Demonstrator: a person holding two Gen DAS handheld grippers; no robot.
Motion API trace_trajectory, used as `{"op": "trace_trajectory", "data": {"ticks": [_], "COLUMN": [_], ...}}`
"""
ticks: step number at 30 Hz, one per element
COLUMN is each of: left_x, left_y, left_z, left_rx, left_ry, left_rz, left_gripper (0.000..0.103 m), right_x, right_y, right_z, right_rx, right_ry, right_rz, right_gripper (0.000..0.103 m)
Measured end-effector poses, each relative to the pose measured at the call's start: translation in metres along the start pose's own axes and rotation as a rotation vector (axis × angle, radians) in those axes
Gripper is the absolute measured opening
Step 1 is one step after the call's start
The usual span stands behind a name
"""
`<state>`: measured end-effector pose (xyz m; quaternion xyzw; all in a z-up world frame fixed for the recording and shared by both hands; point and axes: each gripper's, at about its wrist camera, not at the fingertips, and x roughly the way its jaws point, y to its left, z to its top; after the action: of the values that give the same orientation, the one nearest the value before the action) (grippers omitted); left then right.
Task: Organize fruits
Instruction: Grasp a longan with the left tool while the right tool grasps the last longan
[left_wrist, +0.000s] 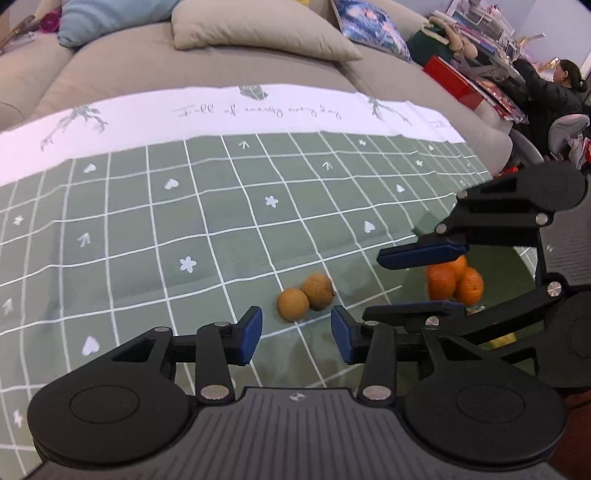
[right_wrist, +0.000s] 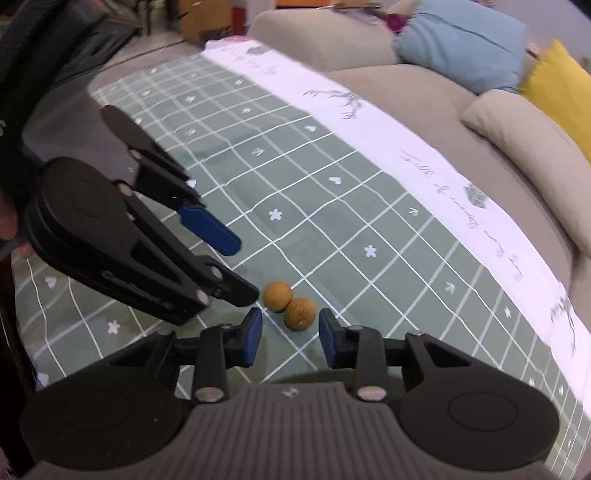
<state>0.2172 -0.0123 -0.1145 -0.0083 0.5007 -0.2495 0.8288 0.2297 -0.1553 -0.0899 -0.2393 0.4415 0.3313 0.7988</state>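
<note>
Just ahead of the parted pads of the left gripper (left_wrist: 296, 335) and of the right gripper (right_wrist: 290, 338), both gaping and holding nothing: two brown fruits (left_wrist: 304, 296) touching each other on the green checked cloth (left_wrist: 147, 240). Best to take the nearer fruit alone, straddling its widest part, closing gently, keeping clear of the neighbour. Beyond the right gripper's fingers, oranges (left_wrist: 455, 283) already piled together.

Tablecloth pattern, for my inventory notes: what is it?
Green tablecloth with white grid, small white symbols, white border; clearest in left wrist view.
</note>
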Motion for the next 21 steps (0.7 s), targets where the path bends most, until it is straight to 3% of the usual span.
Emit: {"op": "trace_trajectory", "data": {"ticks": [12,21], "left_x": [0.039,0.047], "left_y": [0.003,0.000], "left_z": [0.004,0.006], "left_rx": [0.085,0.087], "left_ry": [0.064,0.061], "left_rz": [0.007,-0.012], "left_gripper": [0.043,0.030], "right_x": [0.040,0.056], "right_y": [-0.007,-0.002], "right_z": [0.006,0.005], "right_rx": [-0.108,-0.189], "right_ry": [0.103,0.133], "right_rz": [0.042,0.050], "right_gripper": [0.030,0.029]}}
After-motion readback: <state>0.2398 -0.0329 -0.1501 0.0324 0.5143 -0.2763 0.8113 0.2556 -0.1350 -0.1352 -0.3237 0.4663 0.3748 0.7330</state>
